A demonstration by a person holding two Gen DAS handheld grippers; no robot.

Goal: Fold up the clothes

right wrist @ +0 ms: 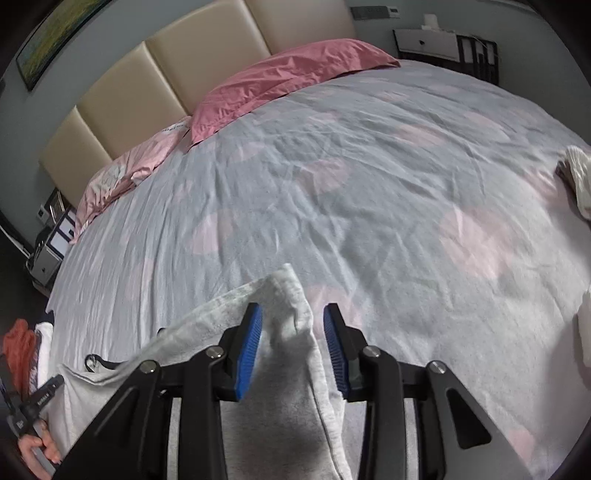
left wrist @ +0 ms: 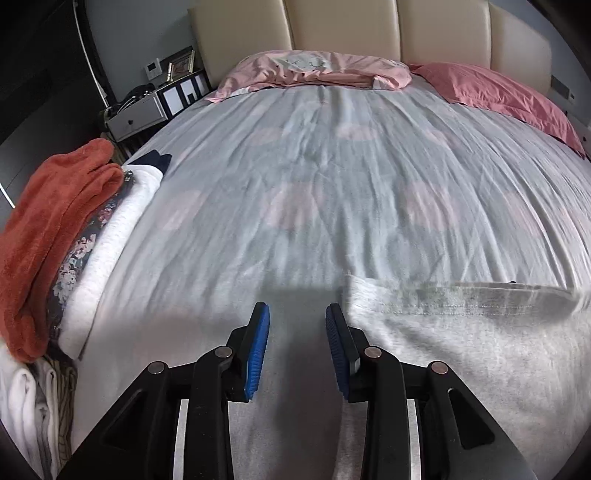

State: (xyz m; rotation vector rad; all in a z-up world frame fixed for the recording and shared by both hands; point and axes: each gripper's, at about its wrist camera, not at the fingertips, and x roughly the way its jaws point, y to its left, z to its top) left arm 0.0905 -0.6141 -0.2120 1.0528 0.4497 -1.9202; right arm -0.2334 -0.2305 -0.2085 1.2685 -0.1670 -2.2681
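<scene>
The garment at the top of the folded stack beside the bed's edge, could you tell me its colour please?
Rust orange garment, fuzzy-looking; it shows best in the left wrist view.

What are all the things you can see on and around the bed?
Light grey fabric garment: one, grey, near edge of bed, under both grippers.
Pale grey-and-pink bed cover: one, spread over bed.
Pink pillows: two, light and darker pink, by beige headboard.
Stacked clothes pile: one, orange, floral, white, left bed edge.
White cloth: one, right edge.
Nightstand: one, grey, left of bed.
Left gripper: black, blue pads, open.
Right gripper: open, grey fold between fingers.
Hand: one, holding left gripper.
</scene>
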